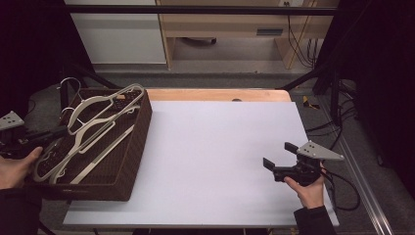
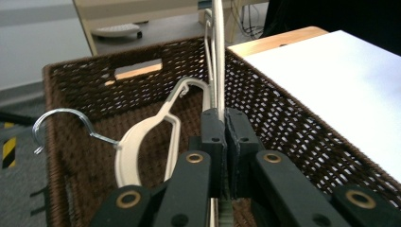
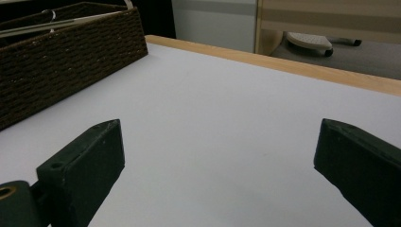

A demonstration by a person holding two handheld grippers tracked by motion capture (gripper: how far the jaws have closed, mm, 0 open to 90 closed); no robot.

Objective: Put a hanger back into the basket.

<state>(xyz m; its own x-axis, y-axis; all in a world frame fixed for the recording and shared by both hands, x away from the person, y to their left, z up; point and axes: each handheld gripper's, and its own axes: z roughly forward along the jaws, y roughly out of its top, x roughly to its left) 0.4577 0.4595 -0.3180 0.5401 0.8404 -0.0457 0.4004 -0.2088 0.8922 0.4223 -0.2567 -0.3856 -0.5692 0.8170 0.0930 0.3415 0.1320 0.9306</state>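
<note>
The left gripper has its jaws clamped together on the thin edge of a cream plastic clothes hanger, which rises straight up from between the pads and stands on edge above the dark brown woven wicker basket. In the high view, the left gripper sits at the basket's left side, and the gripped hanger slants up and away from the claw toward the basket's far right corner, partly raised above the rim.

Beside the claw, to its left in the left gripper view, a second cream hanger with a metal hook lies inside the basket; the high view shows at least one more pale hanger lying under the lifted one.

The right gripper rests over the white table surface, well apart from the basket, its jaws spread wide with nothing between them.

Judged from this, the work is at an early stage: one hanger is grasped but not yet clear of the basket, no hanger lies on the white surface, and the others remain to be taken out.
</note>
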